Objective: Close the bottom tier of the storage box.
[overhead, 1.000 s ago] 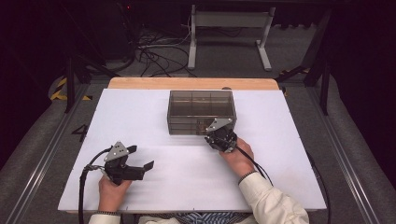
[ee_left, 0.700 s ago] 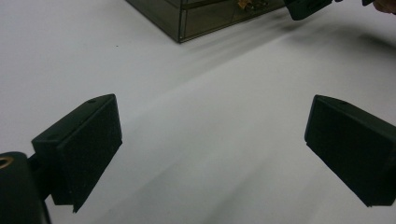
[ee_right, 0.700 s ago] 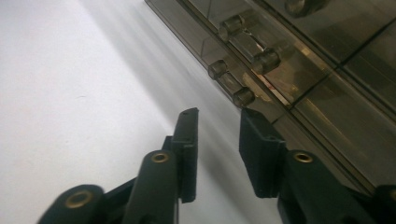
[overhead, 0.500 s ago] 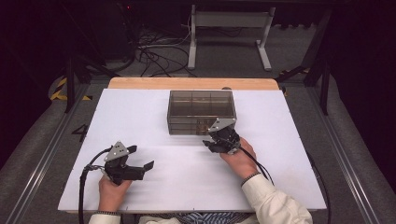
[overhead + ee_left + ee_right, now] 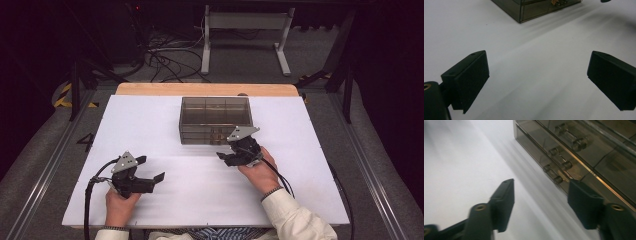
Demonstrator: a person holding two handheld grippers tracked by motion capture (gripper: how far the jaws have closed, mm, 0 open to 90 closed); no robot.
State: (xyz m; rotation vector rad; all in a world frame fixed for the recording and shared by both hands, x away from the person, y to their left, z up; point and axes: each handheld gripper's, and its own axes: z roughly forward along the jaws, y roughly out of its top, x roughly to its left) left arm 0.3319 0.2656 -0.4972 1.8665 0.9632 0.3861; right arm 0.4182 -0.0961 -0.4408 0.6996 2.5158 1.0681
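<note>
White table [image 5: 200, 200]; smoky drawer box [image 5: 215, 120]

A single digit "4" [image 5: 85, 141] is marked on the grey floor left of the tabletop [image 5: 150, 125] (nothing else is legible here).

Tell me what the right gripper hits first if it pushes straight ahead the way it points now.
Most likely the smoked clear drawer box: the right gripper, jaws open with nothing between them, aims at its front drawer handles. Depth is hard to judge.
</note>
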